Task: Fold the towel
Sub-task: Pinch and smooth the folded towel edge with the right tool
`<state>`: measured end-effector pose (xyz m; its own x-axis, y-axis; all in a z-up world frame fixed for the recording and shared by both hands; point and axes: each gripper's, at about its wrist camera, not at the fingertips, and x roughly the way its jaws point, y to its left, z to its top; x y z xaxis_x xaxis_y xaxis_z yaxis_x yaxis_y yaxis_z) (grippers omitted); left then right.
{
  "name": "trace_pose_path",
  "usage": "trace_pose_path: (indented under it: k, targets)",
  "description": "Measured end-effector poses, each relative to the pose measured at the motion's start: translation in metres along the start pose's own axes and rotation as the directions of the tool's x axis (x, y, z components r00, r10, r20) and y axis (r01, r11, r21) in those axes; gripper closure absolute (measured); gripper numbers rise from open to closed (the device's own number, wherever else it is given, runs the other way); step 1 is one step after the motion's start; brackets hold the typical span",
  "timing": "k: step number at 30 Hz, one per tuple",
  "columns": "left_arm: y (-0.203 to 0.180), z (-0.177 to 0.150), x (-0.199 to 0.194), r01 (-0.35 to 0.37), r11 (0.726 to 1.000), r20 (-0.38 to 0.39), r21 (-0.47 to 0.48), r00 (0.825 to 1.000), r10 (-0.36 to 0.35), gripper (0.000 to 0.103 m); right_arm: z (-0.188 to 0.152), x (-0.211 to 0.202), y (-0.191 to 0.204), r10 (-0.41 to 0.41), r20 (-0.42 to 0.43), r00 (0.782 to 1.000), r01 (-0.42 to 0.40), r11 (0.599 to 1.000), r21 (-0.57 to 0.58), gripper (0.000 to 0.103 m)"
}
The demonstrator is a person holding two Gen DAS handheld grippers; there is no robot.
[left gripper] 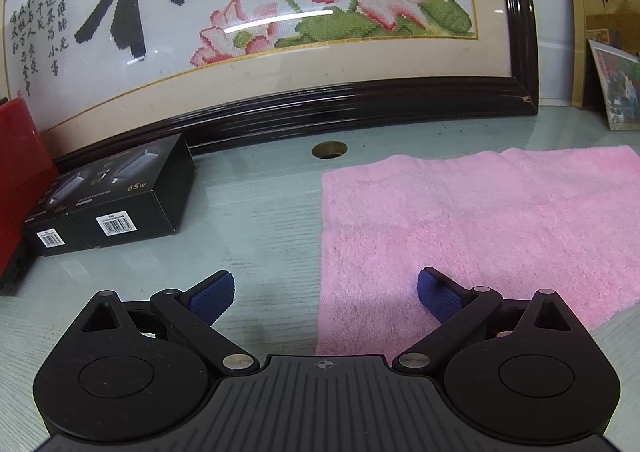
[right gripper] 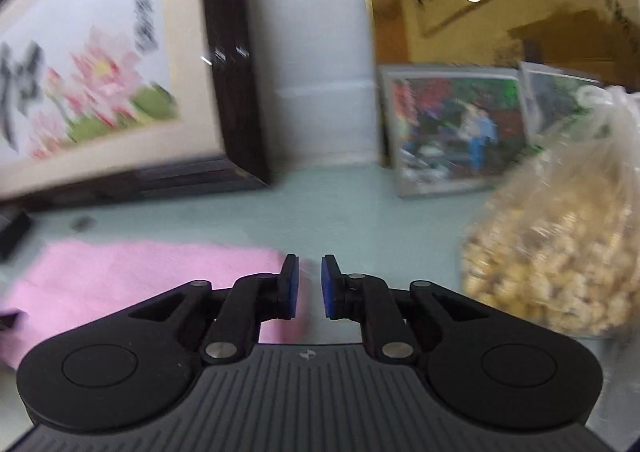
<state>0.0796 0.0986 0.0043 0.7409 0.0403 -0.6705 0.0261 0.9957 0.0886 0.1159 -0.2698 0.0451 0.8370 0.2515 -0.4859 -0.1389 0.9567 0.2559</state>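
Observation:
A pink towel (left gripper: 480, 232) lies flat on the pale green table (left gripper: 260, 211); its left edge runs down the middle of the left wrist view. My left gripper (left gripper: 326, 284) is open wide just above that edge, with one blue pad (left gripper: 214, 294) over bare table and the other pad (left gripper: 436, 294) over the towel. In the blurred right wrist view the towel (right gripper: 140, 280) stretches leftward from my right gripper (right gripper: 309, 272). That gripper's pads stand a narrow gap apart with nothing held between them, above the towel's right end.
A large framed embroidery (left gripper: 280, 31) leans at the back. Two black boxes (left gripper: 112, 191) and a red object (left gripper: 20, 171) sit at the left, near a round hole (left gripper: 329, 149) in the table. A framed photo (right gripper: 452, 131) and a clear bag of puffed snacks (right gripper: 560, 244) stand right of the towel.

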Motion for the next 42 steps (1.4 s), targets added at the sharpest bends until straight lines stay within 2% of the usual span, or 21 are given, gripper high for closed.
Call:
trace_pose_path:
  k: [3, 5, 9, 10, 13, 15, 17, 19, 21, 25, 27, 30, 31, 34, 36, 38, 40, 42]
  targets:
    - [0.004, -0.001, 0.002, 0.012, 1.0, -0.011, -0.019, 1.0, -0.012, 0.003, 0.013, 0.018, 0.006, -0.038, -0.062, 0.997, 0.043, 0.996, 0.075, 0.072]
    - [0.004, -0.001, 0.002, 0.014, 1.0, -0.014, -0.02, 1.0, -0.014, 0.003, 0.012, 0.033, -0.003, -0.008, -0.142, 0.99, 0.029, 0.989, 0.148, 0.066]
    - [0.0, -0.002, 0.0, -0.004, 1.0, -0.004, 0.001, 1.0, 0.004, 0.003, 0.0, 0.047, -0.017, 0.043, -0.215, 0.976, 0.006, 0.975, 0.223, 0.057]
    - [-0.001, -0.002, -0.001, -0.008, 1.0, 0.0, 0.006, 1.0, 0.008, 0.003, -0.001, 0.049, -0.019, 0.049, -0.215, 0.975, 0.003, 0.972, 0.235, 0.057]
    - [-0.003, -0.002, -0.002, -0.021, 1.0, 0.007, 0.018, 1.0, 0.021, 0.002, 0.0, 0.051, -0.022, 0.15, -0.181, 0.972, -0.098, 0.958, 0.269, 0.058]
    - [-0.002, -0.002, -0.001, -0.024, 1.0, 0.008, 0.016, 1.0, 0.024, 0.001, 0.001, 0.055, -0.028, 0.258, -0.152, 0.954, -0.198, 0.924, 0.328, 0.061]
    - [-0.001, -0.003, 0.0, -0.026, 1.0, 0.008, 0.01, 1.0, 0.026, 0.0, 0.0, 0.064, -0.042, 0.336, -0.118, 0.934, -0.255, 0.862, 0.437, 0.062]
    - [-0.001, -0.003, 0.0, -0.024, 1.0, 0.008, 0.01, 1.0, 0.024, 0.0, 0.001, 0.07, -0.05, 0.337, -0.1, 0.936, -0.253, 0.844, 0.473, 0.064]
    - [0.0, -0.003, 0.0, -0.024, 1.0, 0.01, 0.01, 1.0, 0.024, 0.0, 0.001, 0.071, -0.056, 0.296, -0.083, 0.952, -0.224, 0.853, 0.472, 0.064]
    - [0.0, -0.004, 0.0, -0.026, 1.0, 0.014, 0.016, 1.0, 0.026, 0.0, 0.006, 0.059, -0.05, 0.109, -0.039, 0.993, -0.088, 0.931, 0.353, 0.064]
    - [0.0, -0.004, 0.0, -0.025, 1.0, 0.013, 0.014, 1.0, 0.024, 0.0, 0.009, 0.05, -0.041, 0.038, -0.009, 0.999, -0.034, 0.956, 0.292, 0.063]
    - [0.001, -0.004, 0.0, -0.021, 1.0, 0.011, 0.01, 1.0, 0.021, 0.0, 0.01, 0.034, -0.024, 0.073, 0.011, 0.997, -0.073, 0.974, 0.212, 0.059]
    - [0.001, -0.004, 0.0, -0.021, 1.0, 0.011, 0.009, 1.0, 0.021, 0.0, 0.009, 0.029, -0.015, 0.096, -0.006, 0.995, -0.094, 0.982, 0.166, 0.058]
    - [0.001, -0.004, 0.001, -0.02, 1.0, 0.014, 0.011, 1.0, 0.019, 0.0, 0.0, 0.019, 0.009, 0.166, -0.104, 0.981, -0.159, 0.985, 0.072, 0.056]
    - [0.002, -0.004, 0.001, -0.015, 1.0, 0.013, 0.01, 1.0, 0.015, 0.0, -0.009, 0.016, 0.025, 0.176, -0.183, 0.967, -0.175, 0.984, 0.023, 0.054]
    - [0.002, -0.004, 0.001, -0.017, 1.0, 0.013, 0.016, 1.0, 0.016, 0.0, -0.022, 0.011, 0.036, 0.09, -0.226, 0.97, -0.111, 0.99, -0.084, 0.054]
    - [0.001, -0.004, 0.001, -0.018, 1.0, 0.013, 0.022, 1.0, 0.018, 0.0, -0.036, 0.006, 0.046, -0.008, -0.259, 0.966, -0.046, 0.979, -0.199, 0.054]
    - [-0.001, -0.005, 0.0, -0.028, 0.998, 0.021, 0.048, 0.999, 0.027, 0.0, -0.043, -0.002, 0.049, -0.087, -0.235, 0.968, 0.018, 0.96, -0.281, 0.046]
